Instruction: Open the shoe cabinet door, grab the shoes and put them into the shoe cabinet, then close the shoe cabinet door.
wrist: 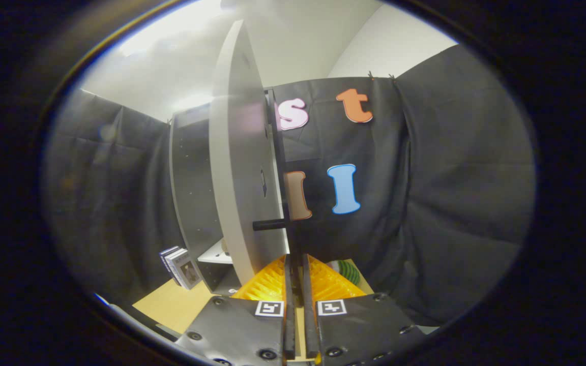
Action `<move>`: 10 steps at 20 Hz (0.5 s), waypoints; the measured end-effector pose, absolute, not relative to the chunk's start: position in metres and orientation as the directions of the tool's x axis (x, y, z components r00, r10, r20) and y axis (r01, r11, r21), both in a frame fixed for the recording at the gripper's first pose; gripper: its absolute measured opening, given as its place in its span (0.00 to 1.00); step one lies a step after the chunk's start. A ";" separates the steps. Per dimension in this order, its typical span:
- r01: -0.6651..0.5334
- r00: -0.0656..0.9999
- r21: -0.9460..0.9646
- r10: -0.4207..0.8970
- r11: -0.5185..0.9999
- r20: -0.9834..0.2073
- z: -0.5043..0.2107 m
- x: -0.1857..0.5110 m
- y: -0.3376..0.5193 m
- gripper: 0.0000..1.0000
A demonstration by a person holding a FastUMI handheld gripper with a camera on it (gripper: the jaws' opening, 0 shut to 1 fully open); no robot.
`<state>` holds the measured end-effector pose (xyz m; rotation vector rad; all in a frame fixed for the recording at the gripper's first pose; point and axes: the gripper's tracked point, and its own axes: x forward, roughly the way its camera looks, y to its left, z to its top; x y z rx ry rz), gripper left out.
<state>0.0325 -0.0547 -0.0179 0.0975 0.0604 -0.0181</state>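
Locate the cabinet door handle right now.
In the gripper view, the dark handle juts from the open door near its edge, just ahead of the nearly closed gripper.

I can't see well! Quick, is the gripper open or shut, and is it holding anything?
Gripper: fingers nearly shut around the thin free edge of the door, just below its handle; whether both press on it cannot be told.
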 end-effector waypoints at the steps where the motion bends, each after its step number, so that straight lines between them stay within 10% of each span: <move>1: 0.045 0.998 0.084 -0.041 0.995 -0.054 -0.017 0.020 -0.055 0.08; 10: 0.137 0.988 0.021 -0.135 0.990 -0.080 -0.052 -0.011 0.048 0.08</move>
